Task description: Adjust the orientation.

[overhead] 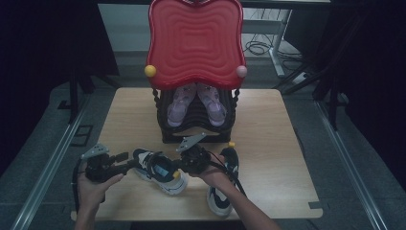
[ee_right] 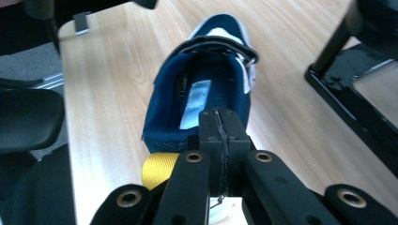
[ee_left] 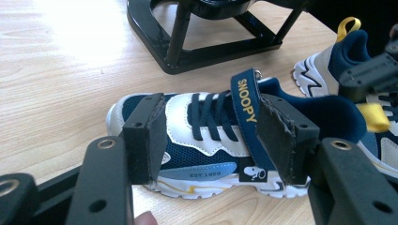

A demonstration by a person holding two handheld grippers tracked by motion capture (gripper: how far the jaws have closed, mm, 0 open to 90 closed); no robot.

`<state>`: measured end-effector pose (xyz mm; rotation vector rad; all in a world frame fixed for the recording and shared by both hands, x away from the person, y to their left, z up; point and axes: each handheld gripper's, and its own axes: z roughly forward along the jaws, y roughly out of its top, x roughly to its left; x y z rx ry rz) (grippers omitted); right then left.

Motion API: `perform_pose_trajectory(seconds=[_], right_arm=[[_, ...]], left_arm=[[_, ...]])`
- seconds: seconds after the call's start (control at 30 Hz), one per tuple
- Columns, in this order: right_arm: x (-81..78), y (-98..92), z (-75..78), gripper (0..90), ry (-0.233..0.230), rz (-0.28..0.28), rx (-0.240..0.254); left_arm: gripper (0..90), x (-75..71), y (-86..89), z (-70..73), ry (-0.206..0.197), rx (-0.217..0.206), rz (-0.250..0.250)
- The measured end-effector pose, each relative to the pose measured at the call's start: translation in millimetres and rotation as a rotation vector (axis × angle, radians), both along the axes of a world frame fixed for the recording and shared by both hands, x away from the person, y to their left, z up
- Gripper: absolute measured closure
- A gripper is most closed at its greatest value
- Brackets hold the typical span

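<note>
Right now the navy-and-white sneaker [ee_left: 206, 140] lies on the wooden bench [overhead: 268, 124], just in front of the black shoe rack [overhead: 191, 134], with its twin [overhead: 221, 191] beside it on the person's right. The left gripper [ee_left: 211, 140] has its jaws spread either side of the laced middle, pads apart from the upper. The right gripper [ee_right: 219, 140] has its jaws pressed together at the heel collar, apparently pinching the padded rim just above the yellow pull loop [ee_right: 159, 168]; how much fabric they hold is hard to make out. I'd judge the shoe light, with a soft upper and a stiffer sole, so the heel rim or the sole edges give the safest hold. From above, hands and grippers cover much of the sneaker.
</note>
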<state>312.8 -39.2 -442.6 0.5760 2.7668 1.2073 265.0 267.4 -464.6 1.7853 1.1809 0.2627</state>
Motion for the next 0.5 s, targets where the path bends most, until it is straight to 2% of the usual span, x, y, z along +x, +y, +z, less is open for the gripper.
perform_pose_trajectory(seconds=[0.33,0.5], right_arm=[[-15.9,3.5,-3.8,89.4,0.0,0.027,0.037],[-22.9,7.0,-6.7,89.4,0.016,0.049,0.063]], left_arm=[[43.6,-0.6,3.2,0.3,-0.002,-0.003,0.009],[43.7,-0.7,3.3,0.2,-0.002,-0.003,0.008]])
